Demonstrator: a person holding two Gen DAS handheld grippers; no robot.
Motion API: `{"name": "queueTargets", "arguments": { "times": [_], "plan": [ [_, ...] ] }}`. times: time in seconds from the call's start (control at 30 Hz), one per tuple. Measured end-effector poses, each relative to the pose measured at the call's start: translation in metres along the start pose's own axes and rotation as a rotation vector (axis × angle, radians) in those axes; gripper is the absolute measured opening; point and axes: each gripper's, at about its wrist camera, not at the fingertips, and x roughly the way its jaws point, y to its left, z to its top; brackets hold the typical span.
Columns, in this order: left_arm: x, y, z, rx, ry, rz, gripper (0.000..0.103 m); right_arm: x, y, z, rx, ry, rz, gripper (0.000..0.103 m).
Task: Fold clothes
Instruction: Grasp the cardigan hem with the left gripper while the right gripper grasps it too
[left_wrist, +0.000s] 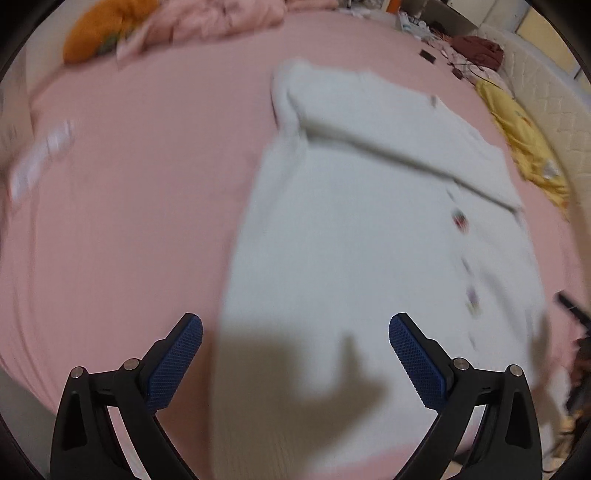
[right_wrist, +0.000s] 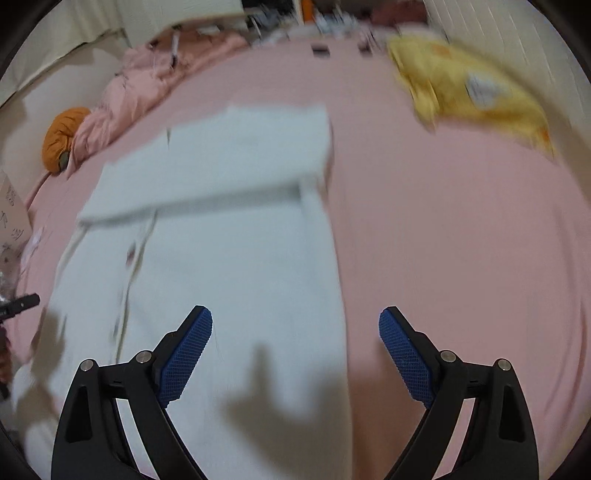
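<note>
One white garment (left_wrist: 369, 229) lies flat on the pink sheet (left_wrist: 129, 221), filling the centre and right of the left wrist view and the centre-left of the right wrist view (right_wrist: 221, 229). Its far end is folded over into a neat rectangular band, soft and thick-looking, with a line of small dark buttons or marks down the front, too blurred to count. Two grippers, both empty: the left gripper (left_wrist: 295, 325) hangs over the near hem with its jaws spread wide, black arms and blue waffle-textured pads (left_wrist: 177, 362) clear of the cloth. The right gripper (right_wrist: 295, 317) is just as wide, straddling the garment's right edge, touching nothing. Their shadows fall on the fabric at the bottom of each frame. Around the bed: one orange cushion (left_wrist: 99, 29) at upper left, round and puckered in the right wrist view (right_wrist: 64, 136); one crumpled pink quilt (left_wrist: 207, 18) beside it; one yellow garment (right_wrist: 469, 88) bunched at upper right, well apart from the white one. Small clutter lines the far edge, too smeared to name. Nothing lies on the white garment.
</note>
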Motion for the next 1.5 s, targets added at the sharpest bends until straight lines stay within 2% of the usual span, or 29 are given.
{"name": "queueTargets", "arguments": {
  "times": [0.03, 0.1, 0.17, 0.27, 0.4, 0.47, 0.57, 0.63, 0.73, 0.87, 0.97, 1.0, 1.17, 1.23, 1.3, 1.33, 1.37, 1.4, 1.5],
  "plan": [
    [0.001, 0.004, -0.01, -0.024, 0.026, -0.032, 0.101, 0.001, -0.011, -0.016, 0.079, 0.065, 0.035, 0.092],
    [0.0, 0.019, -0.024, -0.102, 0.038, -0.085, 0.101, 0.003, -0.029, -0.034, 0.219, 0.136, 0.092, 0.092],
    [-0.001, 0.034, -0.031, -0.181, 0.029, -0.127, 0.101, 0.004, -0.045, -0.055, 0.352, 0.165, 0.168, 0.092],
    [-0.004, 0.046, -0.039, -0.254, 0.019, -0.113, 0.101, 0.005, -0.052, -0.068, 0.401, 0.192, 0.164, 0.092],
    [0.003, 0.048, -0.047, -0.244, 0.062, -0.126, 0.101, 0.007, -0.059, -0.078, 0.472, 0.209, 0.211, 0.092],
    [0.01, 0.047, -0.052, -0.254, 0.08, -0.13, 0.101, 0.009, -0.06, -0.08, 0.471, 0.207, 0.203, 0.092],
    [0.019, 0.045, -0.058, -0.286, 0.099, -0.186, 0.101, 0.012, -0.054, -0.08, 0.44, 0.217, 0.185, 0.092],
    [0.022, 0.041, -0.061, -0.274, 0.094, -0.186, 0.101, 0.016, -0.051, -0.08, 0.425, 0.239, 0.18, 0.093],
    [0.027, 0.035, -0.061, -0.247, 0.101, -0.162, 0.101, 0.02, -0.049, -0.083, 0.431, 0.277, 0.209, 0.093],
    [0.027, 0.038, -0.06, -0.273, 0.104, -0.248, 0.101, 0.023, -0.046, -0.088, 0.437, 0.287, 0.251, 0.093],
    [0.027, 0.037, -0.062, -0.264, 0.1, -0.252, 0.101, 0.022, -0.045, -0.09, 0.429, 0.29, 0.26, 0.092],
    [0.027, 0.037, -0.062, -0.261, 0.097, -0.252, 0.098, 0.022, -0.045, -0.09, 0.426, 0.294, 0.259, 0.091],
    [0.025, 0.044, -0.064, -0.261, 0.107, -0.231, 0.077, 0.022, -0.052, -0.09, 0.414, 0.331, 0.214, 0.067],
    [0.024, 0.05, -0.066, -0.26, 0.114, -0.247, 0.064, 0.023, -0.053, -0.09, 0.409, 0.338, 0.205, 0.059],
    [0.027, 0.051, -0.067, -0.244, 0.14, -0.23, 0.037, 0.024, -0.055, -0.091, 0.402, 0.347, 0.18, 0.048],
    [0.03, 0.052, -0.067, -0.243, 0.153, -0.205, 0.031, 0.025, -0.055, -0.092, 0.396, 0.35, 0.171, 0.041],
    [0.033, 0.051, -0.066, -0.251, 0.159, -0.188, 0.021, 0.026, -0.057, -0.092, 0.396, 0.352, 0.17, 0.037],
    [0.035, 0.055, -0.066, -0.276, 0.167, -0.181, 0.017, 0.026, -0.061, -0.093, 0.406, 0.351, 0.177, 0.035],
    [0.032, 0.066, -0.068, -0.339, 0.159, -0.221, 0.013, 0.025, -0.068, -0.095, 0.439, 0.342, 0.216, 0.02]
  ]
}}
